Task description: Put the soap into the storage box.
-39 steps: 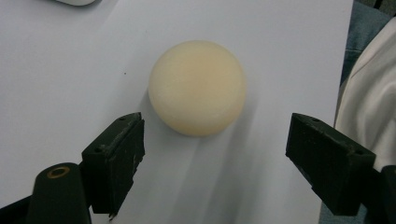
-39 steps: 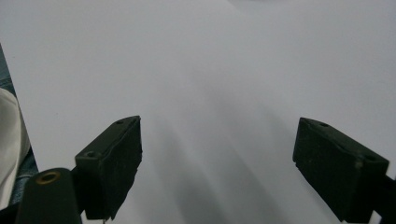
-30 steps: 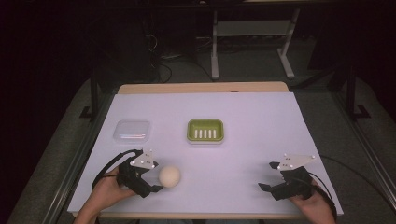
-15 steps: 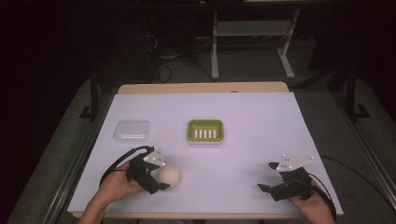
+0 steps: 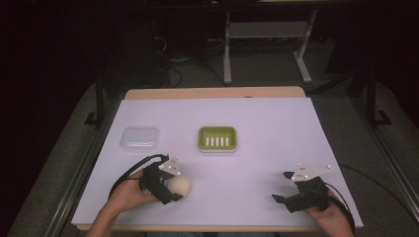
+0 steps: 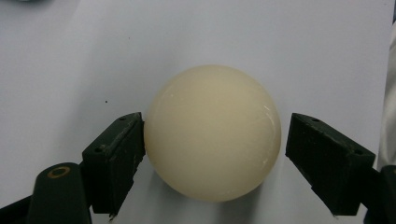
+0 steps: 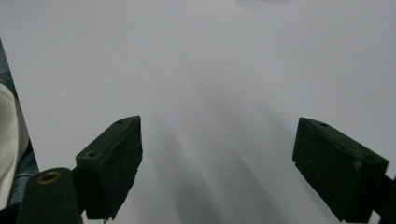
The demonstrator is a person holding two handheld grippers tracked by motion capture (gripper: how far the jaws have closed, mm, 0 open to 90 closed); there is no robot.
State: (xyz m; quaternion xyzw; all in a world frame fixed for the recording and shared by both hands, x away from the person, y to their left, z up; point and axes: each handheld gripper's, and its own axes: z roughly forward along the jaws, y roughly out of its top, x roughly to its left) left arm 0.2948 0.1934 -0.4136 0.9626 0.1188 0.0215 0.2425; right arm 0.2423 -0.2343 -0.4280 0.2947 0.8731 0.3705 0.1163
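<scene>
Beyond the cream ball (image 5: pixel 179 186), a green slotted dish (image 5: pixel 217 138), nothing inside.

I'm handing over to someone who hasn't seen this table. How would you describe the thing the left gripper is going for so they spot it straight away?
On the white table sheet, look at the near left corner, where the left gripper sits. Between its open jaws lies a cream ball. It is the one round, smooth item; the green slotted dish and clear lidded box farther back are rectangular.

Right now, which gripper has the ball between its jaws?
The left gripper. Its jaws straddle the cream ball, one touching, the other a sliver off. The right gripper is open over bare white table cover.
</scene>
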